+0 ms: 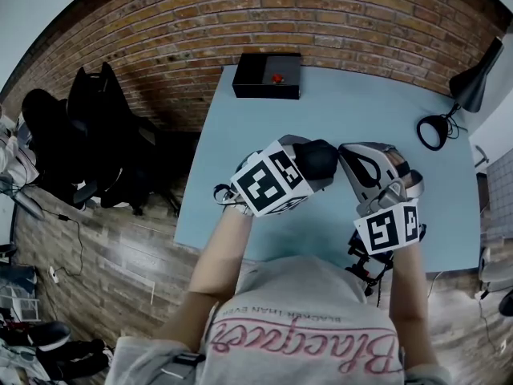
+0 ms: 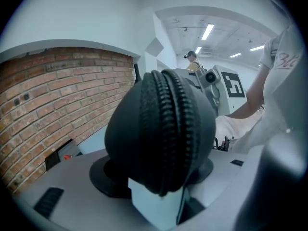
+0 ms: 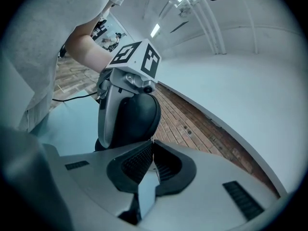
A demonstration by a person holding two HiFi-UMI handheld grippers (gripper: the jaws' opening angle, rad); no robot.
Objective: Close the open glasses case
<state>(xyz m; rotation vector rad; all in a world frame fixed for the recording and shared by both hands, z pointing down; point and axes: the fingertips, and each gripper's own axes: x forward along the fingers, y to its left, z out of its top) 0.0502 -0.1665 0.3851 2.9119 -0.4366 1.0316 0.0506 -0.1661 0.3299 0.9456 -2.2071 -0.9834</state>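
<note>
1. Glasses case (image 2: 159,129) clamped between the left hand-held gripper (image 1: 300,171) jaws, zip facing that gripper's view.
2. Right hand-held gripper (image 3: 153,150): jaws pressed together at the case's edge.
3. Head view alone: both above the blue surface (image 1: 345,95).

Pale blue table (image 1: 240,135) with black box (image 1: 267,75), desk lamp (image 1: 473,87).

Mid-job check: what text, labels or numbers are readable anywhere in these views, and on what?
Shirt: pink script, upside down in the head view, seems to read "Blacquer"; the small line by it is too blurred to read.
Left cube and right cube: square marker patterns only, no words.
Case: no text.
Black box: none readable.
</note>
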